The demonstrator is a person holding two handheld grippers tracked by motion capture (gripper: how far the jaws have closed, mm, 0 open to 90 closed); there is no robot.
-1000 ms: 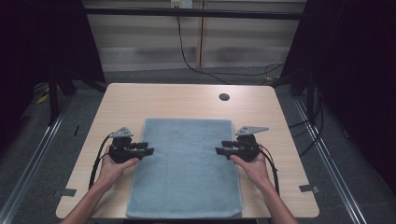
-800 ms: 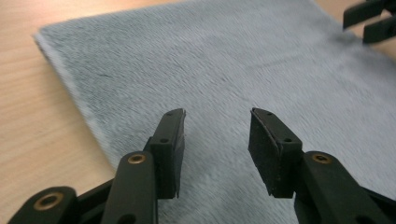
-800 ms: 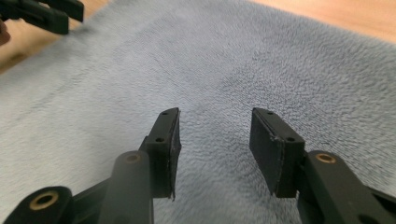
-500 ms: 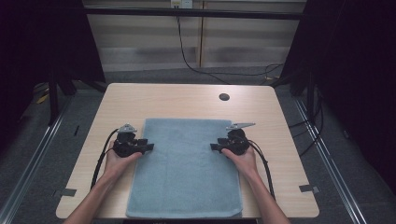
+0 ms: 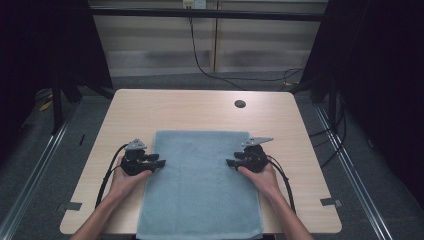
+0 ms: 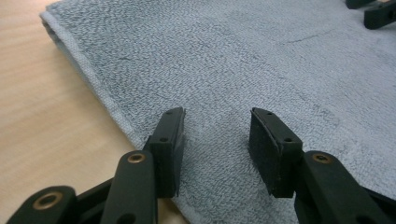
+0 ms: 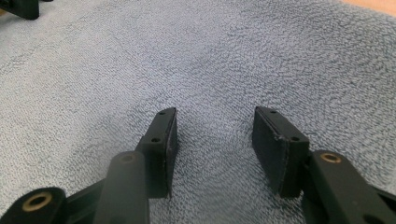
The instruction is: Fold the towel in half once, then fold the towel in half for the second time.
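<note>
Towel (image 5: 200, 185) lies flat on table (image 5: 190, 110); left gripper (image 5: 159, 163) and right gripper (image 5: 230, 162) fingers apart over its edges.

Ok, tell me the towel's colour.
The towel is plain blue-grey, clearest in the left gripper view.

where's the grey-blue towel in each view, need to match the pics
High view: the grey-blue towel lies flat at the centre of the table, running to its near edge.
Left gripper view: it spreads right of the bare wood, under the left claw.
Right gripper view: it lies under the right claw.
Shared landmark: the towel's hemmed edge, left side in the high view.
</note>
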